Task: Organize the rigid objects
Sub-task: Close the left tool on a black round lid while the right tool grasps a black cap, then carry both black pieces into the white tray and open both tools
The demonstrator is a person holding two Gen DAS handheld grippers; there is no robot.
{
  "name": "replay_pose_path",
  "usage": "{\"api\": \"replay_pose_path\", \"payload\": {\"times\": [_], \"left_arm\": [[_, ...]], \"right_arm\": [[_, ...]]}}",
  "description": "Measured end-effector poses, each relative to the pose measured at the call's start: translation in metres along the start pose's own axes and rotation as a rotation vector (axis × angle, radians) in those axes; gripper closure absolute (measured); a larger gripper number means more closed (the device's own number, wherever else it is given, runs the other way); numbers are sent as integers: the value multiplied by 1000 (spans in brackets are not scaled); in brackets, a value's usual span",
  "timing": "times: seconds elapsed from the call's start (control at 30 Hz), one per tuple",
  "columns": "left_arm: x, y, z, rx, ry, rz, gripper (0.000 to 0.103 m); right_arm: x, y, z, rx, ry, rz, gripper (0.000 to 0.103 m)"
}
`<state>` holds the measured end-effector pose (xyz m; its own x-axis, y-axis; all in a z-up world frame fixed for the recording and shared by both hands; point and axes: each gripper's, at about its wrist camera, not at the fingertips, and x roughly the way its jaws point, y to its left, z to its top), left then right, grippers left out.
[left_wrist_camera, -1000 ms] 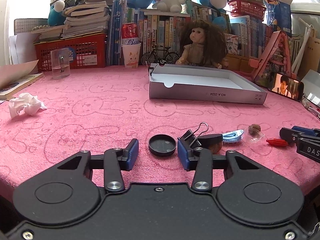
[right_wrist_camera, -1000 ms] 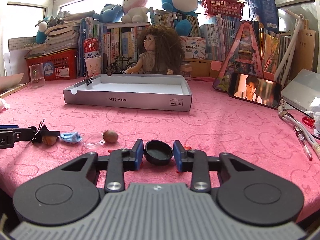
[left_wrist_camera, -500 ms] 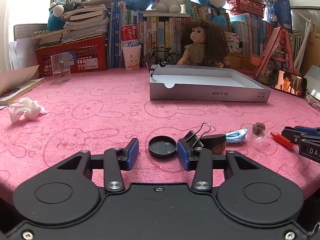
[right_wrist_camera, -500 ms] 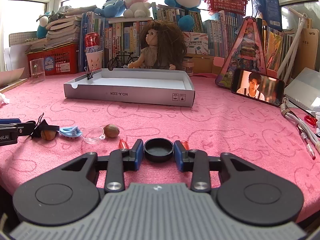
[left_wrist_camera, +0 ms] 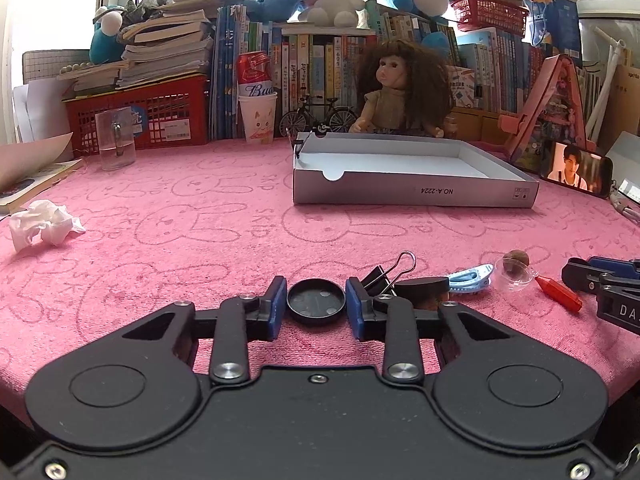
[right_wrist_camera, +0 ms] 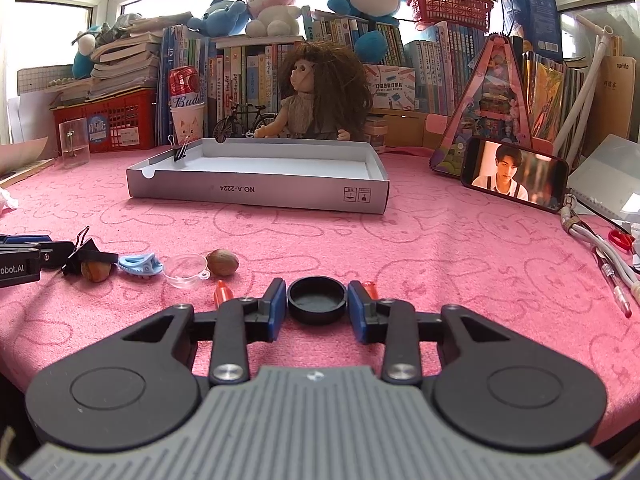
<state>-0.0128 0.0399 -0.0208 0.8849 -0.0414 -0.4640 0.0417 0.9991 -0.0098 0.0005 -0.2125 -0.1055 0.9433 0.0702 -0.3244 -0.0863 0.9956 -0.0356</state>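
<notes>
Bright backlight from blown-out windows (left_wrist_camera: 68, 12); edges bowed, corners perhaps vignetted.

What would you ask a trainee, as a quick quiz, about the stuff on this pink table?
1. True or false: the nut beside the clear dish lies inside the grey tray.
2. What sits between the fingers of the left gripper? A: black lid. B: red pen. C: crumpled tissue.
3. Fill in: clipped onto the tray's left wall is a ____.

Key: 1 false, it lies on the cloth. 2 A; the jaws are closing on it. 3 binder clip.
</notes>
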Motion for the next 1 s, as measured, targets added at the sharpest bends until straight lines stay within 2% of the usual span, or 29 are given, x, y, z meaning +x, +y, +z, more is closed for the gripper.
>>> {"api": "replay_pose_path", "payload": {"times": [0.1, 0.13, 0.6, 0.77, 1.0], "left_arm": [[1, 1, 2, -22, -1, -8, 73], [1, 2, 3, -28, -2, -8, 73], [4, -1, 33, -48, -32, -33, 73], [12, -4, 51, -37, -40, -49, 73], [31, 0, 87, -85, -38, -78, 73]], "right_arm": [[0, 2, -1, -9, -5, -6, 60], [0, 2, -1, -10, -6, -7, 65], [1, -1, 21, 29, -46, 10, 66], [11, -10, 37, 73, -40, 0, 66], [32, -26, 63, 62, -38, -31, 66]]}}
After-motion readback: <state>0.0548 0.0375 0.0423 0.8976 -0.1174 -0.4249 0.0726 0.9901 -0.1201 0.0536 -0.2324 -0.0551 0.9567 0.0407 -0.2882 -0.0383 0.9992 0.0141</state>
